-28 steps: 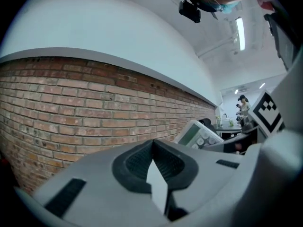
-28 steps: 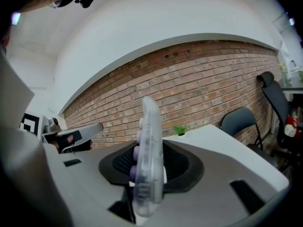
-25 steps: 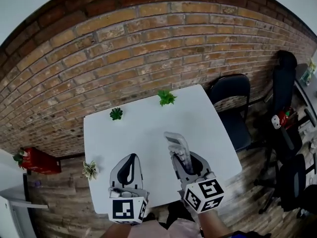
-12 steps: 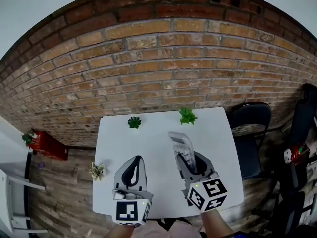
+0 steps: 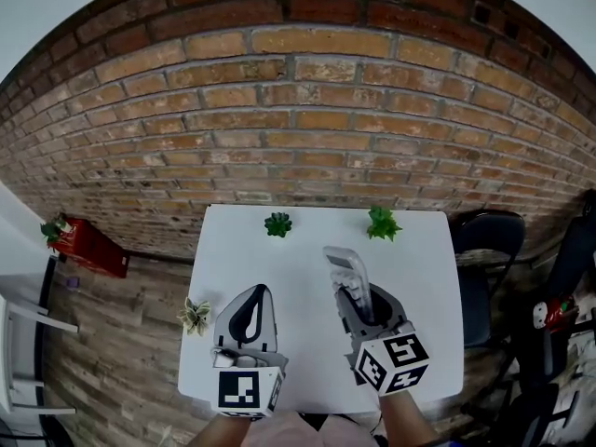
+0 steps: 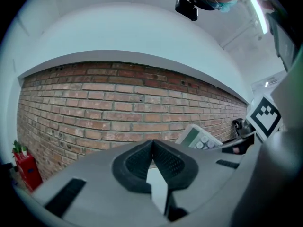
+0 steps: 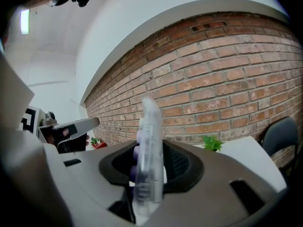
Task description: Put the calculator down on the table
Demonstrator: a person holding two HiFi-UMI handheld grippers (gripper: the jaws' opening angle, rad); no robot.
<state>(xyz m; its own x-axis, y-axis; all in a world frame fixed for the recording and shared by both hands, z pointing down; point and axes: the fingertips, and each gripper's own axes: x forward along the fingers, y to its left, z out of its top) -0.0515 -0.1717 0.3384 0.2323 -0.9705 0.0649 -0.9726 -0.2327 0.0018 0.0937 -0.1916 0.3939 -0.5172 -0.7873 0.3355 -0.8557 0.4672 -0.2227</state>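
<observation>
Last second: the whole scene swung. The bench (image 5: pixel 298 250) has come round from skewed at left to square under me in the head view, its far edge along the brick wall (image 5: pixel 279 110). Both grippers travelled with it, and the grip has not changed.

Right gripper (image 5: pixel 352 294) is still pinching the calculator (image 5: pixel 345 268) by its lower end. It is held on edge, keys facing left (the right gripper view shows a thin upright slab between the pads). The calculator hangs over mid-bench, not on it, short of the 2 green plants (image 5: pixel 277 223) at the far edge.

Left gripper (image 5: pixel 256 296) has its jaws pressed together with nothing in them, and rides just beside the right.

My reading: approach done, put-down not begun. The next move calls for lowering and tipping the calculator flat before the pads let go. Released on edge, it would likely topple.
</observation>
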